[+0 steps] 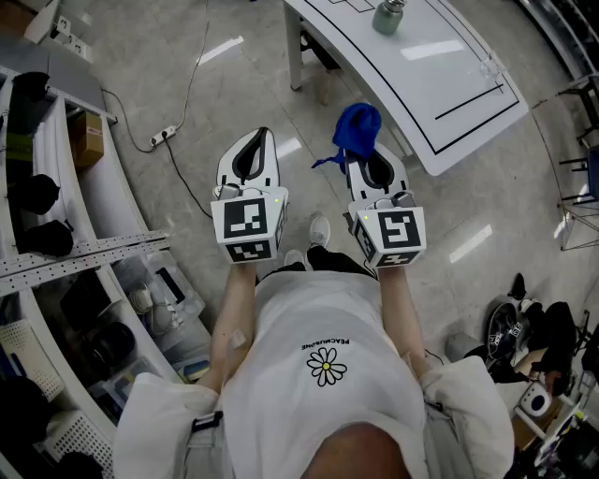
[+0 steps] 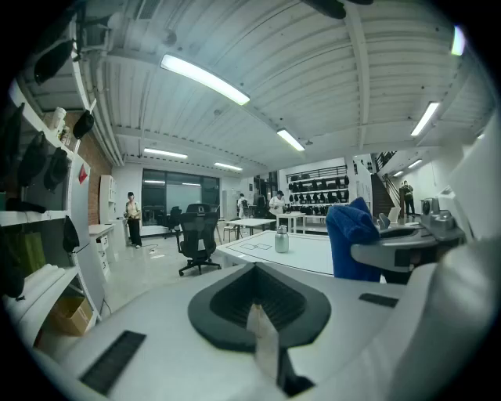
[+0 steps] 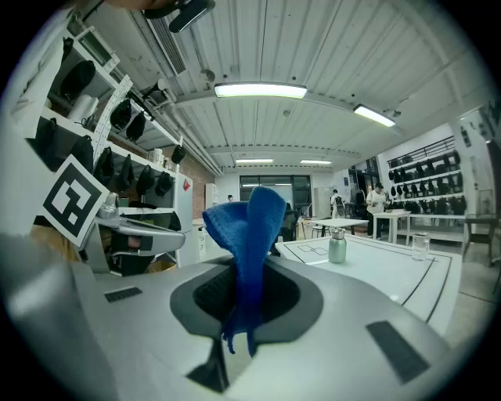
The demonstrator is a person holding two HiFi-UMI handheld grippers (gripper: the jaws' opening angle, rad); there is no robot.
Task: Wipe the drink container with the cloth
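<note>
The left hand-held gripper [image 1: 255,140] is held out over the floor with its two jaws closed flat together and nothing between them. The right hand-held gripper [image 1: 372,161] is level with it and just to its right, the two apart from each other. Its jaws are clamped on a bright blue terry cloth [image 3: 249,235], which bunches up above the jaw tips while a frayed corner hangs below them. The drink container, a small grey metal bottle with a screw cap [image 1: 387,17], stands upright on a white table marked with black lines [image 1: 440,84]. It is well ahead of the right gripper and a little to its right, touched by neither gripper. A clear drinking glass [image 3: 420,245] stands on the same table, further to the right of the bottle.
</note>
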